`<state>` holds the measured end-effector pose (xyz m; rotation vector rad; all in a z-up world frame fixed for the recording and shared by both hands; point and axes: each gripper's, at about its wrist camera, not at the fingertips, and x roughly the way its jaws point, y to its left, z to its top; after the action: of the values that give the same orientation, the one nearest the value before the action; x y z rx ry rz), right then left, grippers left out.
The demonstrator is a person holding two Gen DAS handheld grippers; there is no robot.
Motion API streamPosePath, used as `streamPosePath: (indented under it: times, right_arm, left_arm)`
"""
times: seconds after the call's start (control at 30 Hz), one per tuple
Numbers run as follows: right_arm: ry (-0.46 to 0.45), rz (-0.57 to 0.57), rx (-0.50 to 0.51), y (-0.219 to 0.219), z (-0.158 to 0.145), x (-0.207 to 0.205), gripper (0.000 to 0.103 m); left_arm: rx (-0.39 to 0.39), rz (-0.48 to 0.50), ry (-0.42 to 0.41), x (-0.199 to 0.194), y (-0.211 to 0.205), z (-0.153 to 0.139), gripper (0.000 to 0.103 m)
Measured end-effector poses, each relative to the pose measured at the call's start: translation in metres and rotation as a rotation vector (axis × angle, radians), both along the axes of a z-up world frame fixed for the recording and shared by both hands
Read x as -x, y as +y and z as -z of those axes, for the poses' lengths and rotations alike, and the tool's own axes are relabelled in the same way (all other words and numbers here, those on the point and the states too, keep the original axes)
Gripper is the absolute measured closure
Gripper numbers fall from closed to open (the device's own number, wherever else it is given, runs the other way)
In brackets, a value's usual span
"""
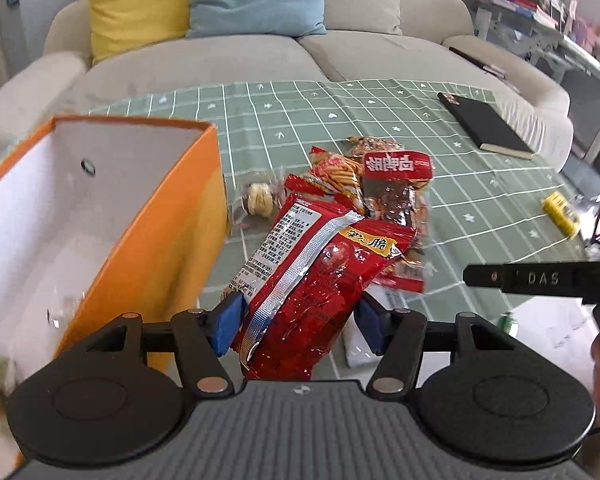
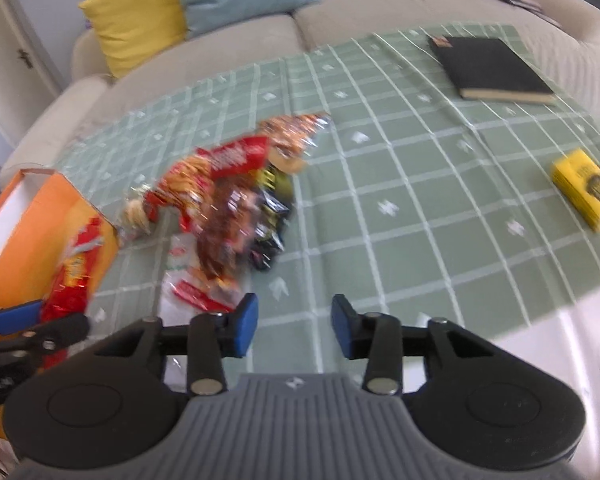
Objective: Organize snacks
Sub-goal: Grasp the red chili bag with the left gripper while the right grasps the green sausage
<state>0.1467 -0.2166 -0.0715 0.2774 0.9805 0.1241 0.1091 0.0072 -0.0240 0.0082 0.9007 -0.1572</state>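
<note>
Left claw (image 1: 298,322) gripping red snack bag (image 1: 312,280) beside orange box (image 1: 148,216), right claw (image 2: 295,326) half-open (empty), snack pile (image 2: 228,200) blurred, probably mid-desk.

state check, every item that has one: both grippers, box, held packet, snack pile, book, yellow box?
left gripper: shut on red snack packet
red snack packet: sealed, held off the table beside the orange box
right gripper: open, nothing between its pads
orange box: open at the top
snack pile: loose on the tablecloth, outside the box
black notebook: closed, lying flat
yellow box: closed, lying flat
</note>
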Motion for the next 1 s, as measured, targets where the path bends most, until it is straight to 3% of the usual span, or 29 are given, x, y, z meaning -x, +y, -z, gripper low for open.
streamPosePath:
  times: [0.23, 0.6, 1.0]
  right_arm:
    - [0.107, 0.057, 0.015, -0.008, 0.001, 0.028, 0.054]
    - [0.167, 0.023, 0.018, 0.009, 0.015, 0.034, 0.055]
    - [0.123, -0.095, 0.106, 0.037, 0.018, 0.036, 0.073]
  left_arm:
    - [0.077, -0.052, 0.063, 0.015, 0.01, 0.001, 0.033]
    - [0.086, -0.065, 0.098, 0.021, 0.01, 0.01, 0.033]
    - [0.085, -0.082, 0.123, 0.022, 0.015, 0.013, 0.033]
